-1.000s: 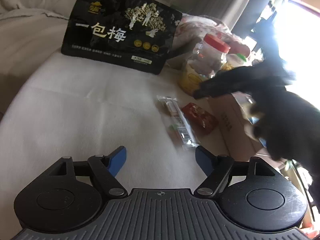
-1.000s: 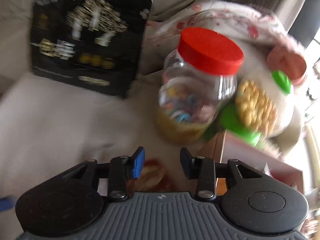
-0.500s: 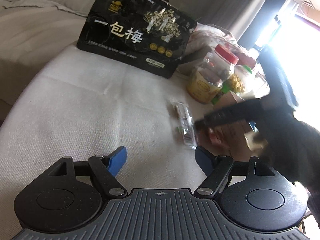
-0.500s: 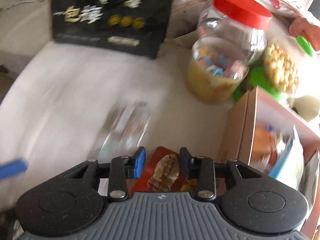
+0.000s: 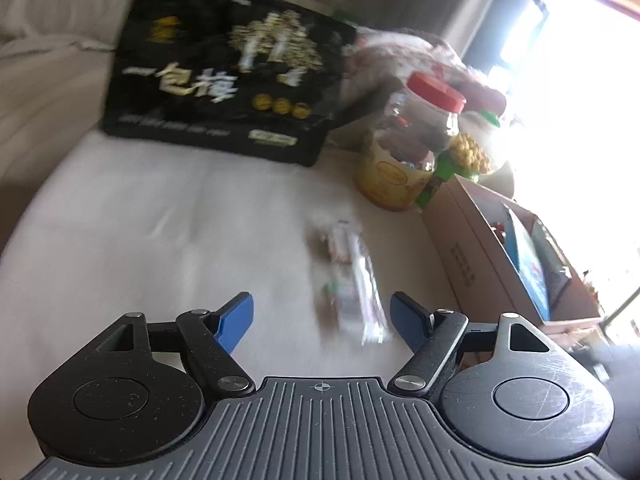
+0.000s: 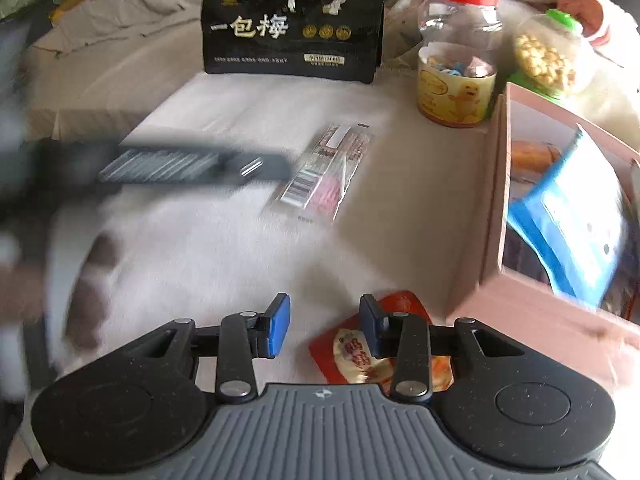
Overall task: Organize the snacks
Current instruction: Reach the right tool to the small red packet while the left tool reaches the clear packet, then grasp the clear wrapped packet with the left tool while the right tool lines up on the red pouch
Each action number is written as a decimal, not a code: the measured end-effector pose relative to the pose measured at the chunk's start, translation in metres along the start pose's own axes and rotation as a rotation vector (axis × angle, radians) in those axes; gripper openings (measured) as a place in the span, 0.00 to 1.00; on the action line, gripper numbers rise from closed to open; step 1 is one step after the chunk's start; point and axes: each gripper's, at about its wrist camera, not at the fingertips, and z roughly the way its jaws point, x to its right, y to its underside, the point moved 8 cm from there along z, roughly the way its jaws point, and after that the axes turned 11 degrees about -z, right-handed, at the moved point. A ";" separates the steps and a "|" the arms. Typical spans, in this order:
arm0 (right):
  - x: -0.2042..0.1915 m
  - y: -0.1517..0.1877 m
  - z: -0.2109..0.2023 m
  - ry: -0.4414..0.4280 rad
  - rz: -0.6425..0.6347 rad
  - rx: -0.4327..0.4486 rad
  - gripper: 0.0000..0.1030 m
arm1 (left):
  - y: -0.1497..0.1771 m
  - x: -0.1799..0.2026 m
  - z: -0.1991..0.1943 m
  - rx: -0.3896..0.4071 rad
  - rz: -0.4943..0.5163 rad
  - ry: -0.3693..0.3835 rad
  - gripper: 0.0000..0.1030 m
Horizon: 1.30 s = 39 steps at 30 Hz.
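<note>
A clear snack packet (image 5: 352,280) lies on the white cloth just ahead of my left gripper (image 5: 322,316), which stands open with nothing between its blue fingers. The same clear packet (image 6: 324,168) shows mid-table in the right wrist view, where the blurred left gripper (image 6: 256,168) reaches in from the left beside it. My right gripper (image 6: 324,324) has its jaws narrow and opening. A red snack packet (image 6: 348,354) lies on the cloth under its right finger, with no pad pressing on it.
A cardboard box (image 6: 492,200) at the right holds a blue packet (image 6: 572,216) and other snacks. Behind stand a big black bag (image 6: 292,20), a red-lidded jar (image 6: 456,60) and a green-lidded jar (image 6: 548,56). The cloth drops off at the left.
The right gripper has left the left wrist view and drawn back, so the red packet now sits under its right finger. The left gripper has moved in toward the clear packet.
</note>
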 end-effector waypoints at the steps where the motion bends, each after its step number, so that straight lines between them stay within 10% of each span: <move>1: -0.001 0.004 -0.003 -0.003 0.007 0.018 0.44 | -0.005 0.005 0.007 0.003 0.016 -0.011 0.79; 5: 0.004 0.014 -0.019 0.005 0.049 0.088 0.58 | -0.019 0.025 0.042 -0.013 0.085 -0.060 0.77; 12: 0.027 0.036 -0.045 0.136 0.047 0.148 0.69 | -0.014 0.045 0.076 -0.061 0.187 -0.138 0.45; 26: 0.030 0.069 -0.044 0.154 0.091 0.135 0.77 | 0.049 0.033 0.009 -0.102 0.217 -0.069 0.43; 33: 0.001 0.072 -0.042 -0.036 0.087 0.123 0.77 | 0.087 0.021 -0.039 -0.072 0.176 -0.075 0.43; 39: 0.010 0.064 -0.049 0.085 0.075 0.163 0.77 | 0.102 0.010 -0.061 -0.069 0.130 -0.072 0.43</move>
